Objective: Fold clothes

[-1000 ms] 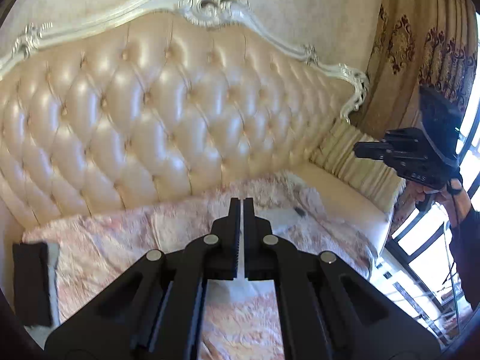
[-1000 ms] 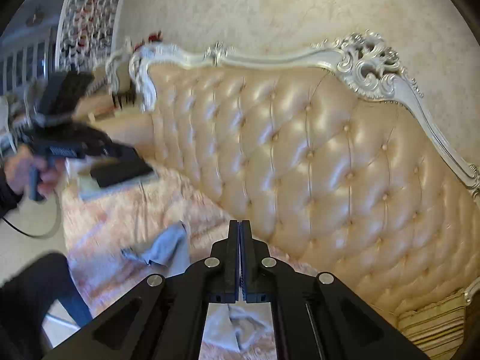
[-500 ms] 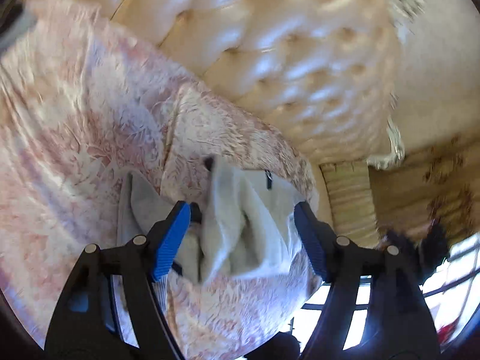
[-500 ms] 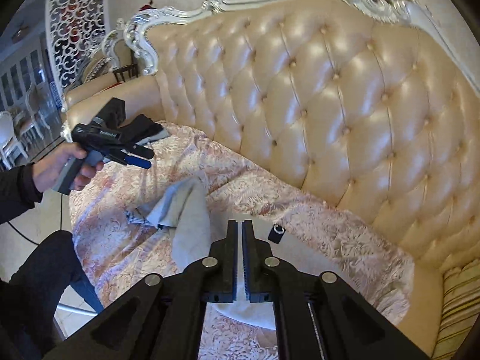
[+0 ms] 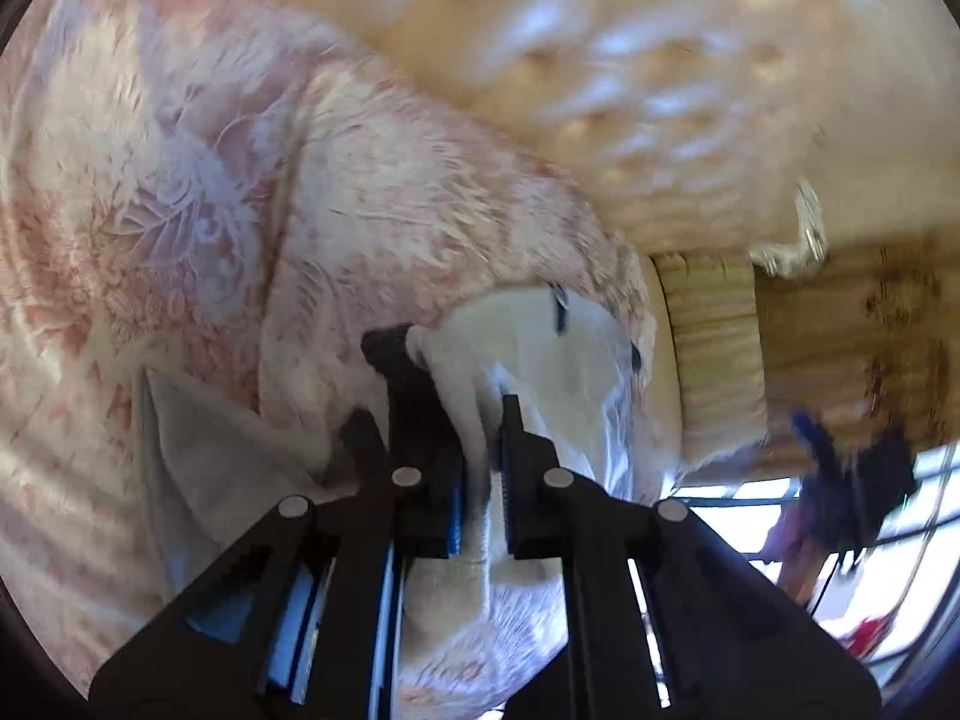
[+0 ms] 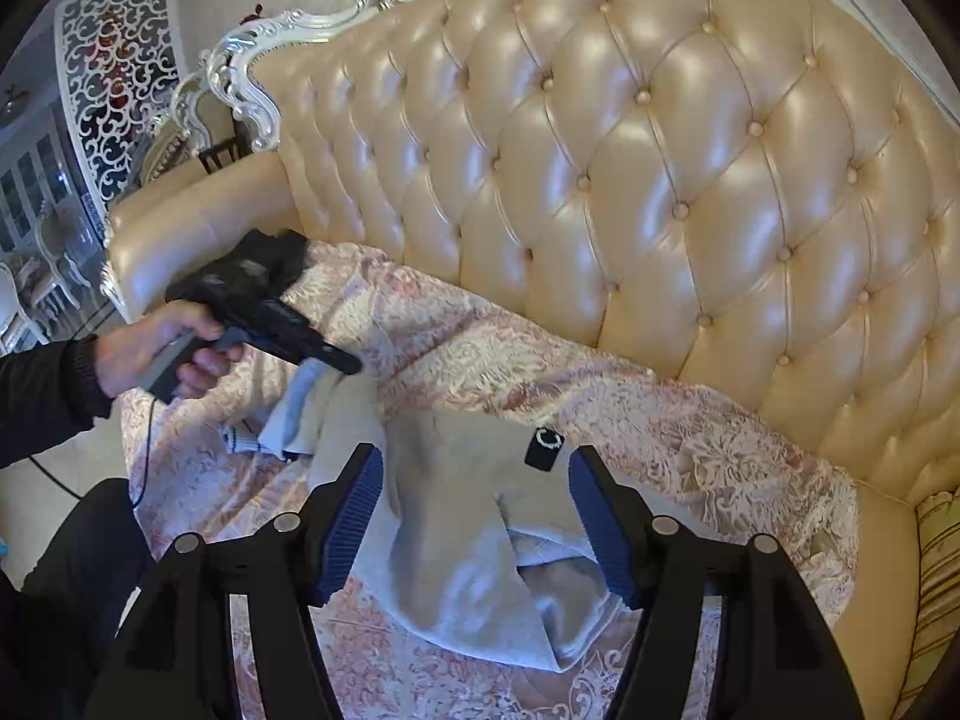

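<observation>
A light grey garment (image 6: 474, 546) with a small black label (image 6: 545, 447) lies crumpled on the pink patterned sofa cover (image 6: 690, 420). My left gripper (image 5: 459, 372) is shut on a raised fold of the garment (image 5: 540, 360); in the right wrist view the left gripper (image 6: 336, 360) pinches the garment's far left end. My right gripper (image 6: 474, 531) is open, its blue-padded fingers (image 6: 351, 531) spread on either side of the garment's near part, just above it.
The tufted cream sofa back (image 6: 630, 180) rises behind the cover. A striped cushion (image 5: 714, 354) lies at the sofa's right end, by curtains (image 5: 852, 324) and a bright window (image 5: 900, 540). The sofa's left arm (image 6: 192, 210) and dining chairs (image 6: 36, 276) stand further left.
My left gripper closed on a fold of the garment, after having opened over it. My right gripper opened and dropped closer over the garment's near part.
</observation>
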Action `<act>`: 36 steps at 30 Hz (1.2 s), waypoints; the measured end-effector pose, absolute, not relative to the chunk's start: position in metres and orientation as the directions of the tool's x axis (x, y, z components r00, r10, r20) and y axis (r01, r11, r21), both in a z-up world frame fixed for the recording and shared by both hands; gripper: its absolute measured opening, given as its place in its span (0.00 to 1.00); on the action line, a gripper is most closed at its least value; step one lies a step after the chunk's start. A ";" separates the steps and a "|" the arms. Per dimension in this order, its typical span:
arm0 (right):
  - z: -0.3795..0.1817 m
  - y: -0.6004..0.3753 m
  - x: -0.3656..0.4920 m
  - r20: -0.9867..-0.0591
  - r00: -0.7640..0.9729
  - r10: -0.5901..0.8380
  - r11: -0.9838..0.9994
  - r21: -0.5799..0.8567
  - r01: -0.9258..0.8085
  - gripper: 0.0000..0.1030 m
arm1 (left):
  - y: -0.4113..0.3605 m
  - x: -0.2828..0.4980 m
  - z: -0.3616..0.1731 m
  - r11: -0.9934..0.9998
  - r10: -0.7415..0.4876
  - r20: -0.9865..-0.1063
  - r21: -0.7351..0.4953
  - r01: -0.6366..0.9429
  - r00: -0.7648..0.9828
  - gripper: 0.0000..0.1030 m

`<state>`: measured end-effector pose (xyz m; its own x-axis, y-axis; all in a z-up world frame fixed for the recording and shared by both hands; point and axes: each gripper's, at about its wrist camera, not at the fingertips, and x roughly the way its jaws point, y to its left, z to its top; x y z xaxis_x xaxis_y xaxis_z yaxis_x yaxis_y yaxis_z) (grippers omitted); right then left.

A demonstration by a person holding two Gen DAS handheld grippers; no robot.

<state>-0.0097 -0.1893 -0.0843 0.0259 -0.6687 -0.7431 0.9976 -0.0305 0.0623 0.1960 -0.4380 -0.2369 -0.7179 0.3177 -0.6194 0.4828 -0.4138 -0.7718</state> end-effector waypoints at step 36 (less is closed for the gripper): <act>-0.274 -0.414 0.137 -0.974 0.168 0.150 0.730 0.223 0.645 0.54 | -0.298 0.328 -0.277 -0.536 0.247 -0.657 -0.705 0.464 -0.713 0.09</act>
